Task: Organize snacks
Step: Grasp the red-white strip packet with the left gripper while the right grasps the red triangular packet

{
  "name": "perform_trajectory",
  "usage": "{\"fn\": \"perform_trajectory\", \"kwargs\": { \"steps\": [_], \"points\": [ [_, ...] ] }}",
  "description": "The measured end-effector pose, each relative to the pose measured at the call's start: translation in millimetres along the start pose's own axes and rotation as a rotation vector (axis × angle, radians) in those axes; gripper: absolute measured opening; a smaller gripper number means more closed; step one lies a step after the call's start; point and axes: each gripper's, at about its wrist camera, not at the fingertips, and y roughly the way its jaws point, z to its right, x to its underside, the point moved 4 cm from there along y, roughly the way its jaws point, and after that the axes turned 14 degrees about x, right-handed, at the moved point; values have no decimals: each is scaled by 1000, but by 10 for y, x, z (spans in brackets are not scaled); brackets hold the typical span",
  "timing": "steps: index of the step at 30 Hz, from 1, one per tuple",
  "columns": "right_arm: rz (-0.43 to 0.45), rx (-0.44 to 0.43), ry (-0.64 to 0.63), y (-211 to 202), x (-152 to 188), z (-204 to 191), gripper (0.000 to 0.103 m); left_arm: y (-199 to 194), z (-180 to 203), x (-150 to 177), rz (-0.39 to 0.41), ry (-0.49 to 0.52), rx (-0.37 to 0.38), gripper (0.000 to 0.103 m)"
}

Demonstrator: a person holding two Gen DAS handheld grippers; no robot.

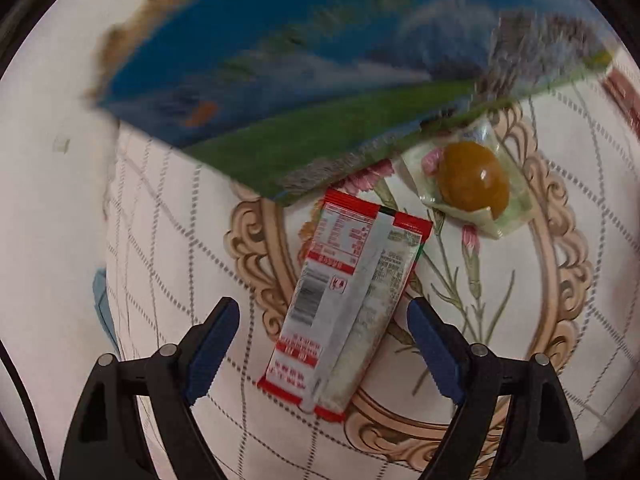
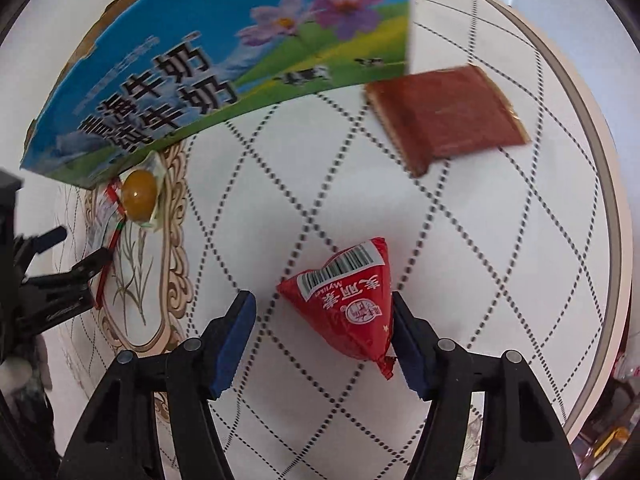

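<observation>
Crowding the open left tongs (image 1: 322,312) and open right tongs (image 2: 324,306), a blue carton (image 2: 200,60) overhangs a wrapped egg (image 1: 472,180).

Left tool (image 1: 323,320) pointed steeply downward, jaws spread wide, pads clear on both sides. Right tool (image 2: 323,316) likewise aimed down, jaws part-way apart, right pad (image 2: 412,354) touching.

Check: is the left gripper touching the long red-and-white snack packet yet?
Apart. The left wrist view shows the left gripper astride the red-and-white snack packet, with tablecloth visible between each pad and the packet's edges.
</observation>
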Motion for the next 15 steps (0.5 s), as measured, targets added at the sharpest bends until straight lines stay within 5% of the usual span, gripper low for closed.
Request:
{"fn": "perform_trajectory", "kwargs": {
  "steps": [6, 10, 15],
  "points": [
    [-37, -19, -37, -32, -2, -118, 69, 109, 53, 12, -6, 43, 45, 84],
    [-50, -54, 6, -98, 28, -20, 69, 105, 95, 53, -3, 21, 93, 62],
    [-24, -59, 9, -257, 20, 97, 69, 102, 86, 187, 2, -86, 127, 56]
  ]
}}
